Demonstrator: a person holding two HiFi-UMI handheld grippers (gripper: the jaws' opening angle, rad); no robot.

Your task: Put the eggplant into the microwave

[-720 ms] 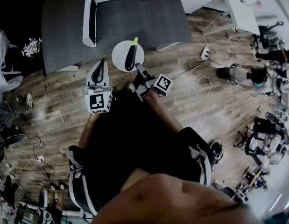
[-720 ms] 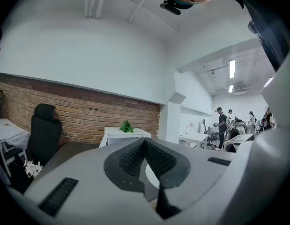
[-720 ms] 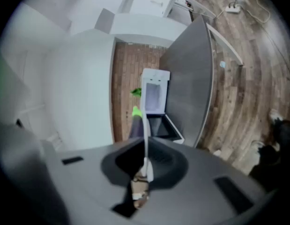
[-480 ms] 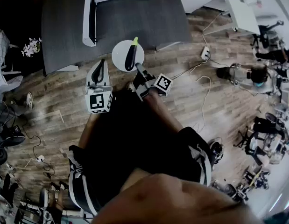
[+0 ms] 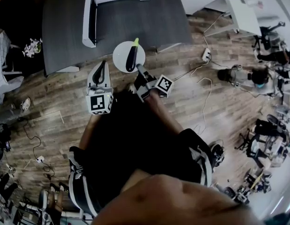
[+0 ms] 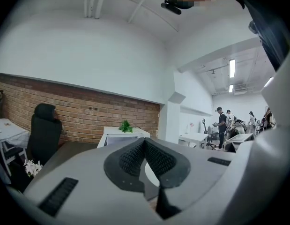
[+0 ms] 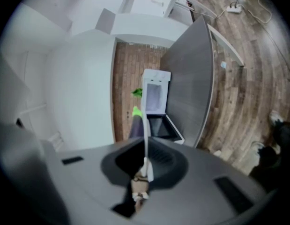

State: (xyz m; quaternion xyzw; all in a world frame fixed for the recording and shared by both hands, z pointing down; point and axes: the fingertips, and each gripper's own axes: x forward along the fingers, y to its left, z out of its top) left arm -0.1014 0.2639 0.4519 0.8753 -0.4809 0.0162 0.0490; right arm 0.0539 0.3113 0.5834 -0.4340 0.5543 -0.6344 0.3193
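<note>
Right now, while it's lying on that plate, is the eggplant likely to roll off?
Probably, if tilted: the eggplant looks rounded and smooth, lying loose on the flat white plate. It seems firm, keeping its long shape. The right hand-held gripper pinches only the plate's rim, so its weight may tip the plate.

Grey left tool; grey right tool; black-white marker cubes.

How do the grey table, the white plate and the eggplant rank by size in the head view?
Largest to smallest:
1. grey table, by far the largest
2. white plate
3. eggplant, which lies on the plate and is much narrower than it
</note>
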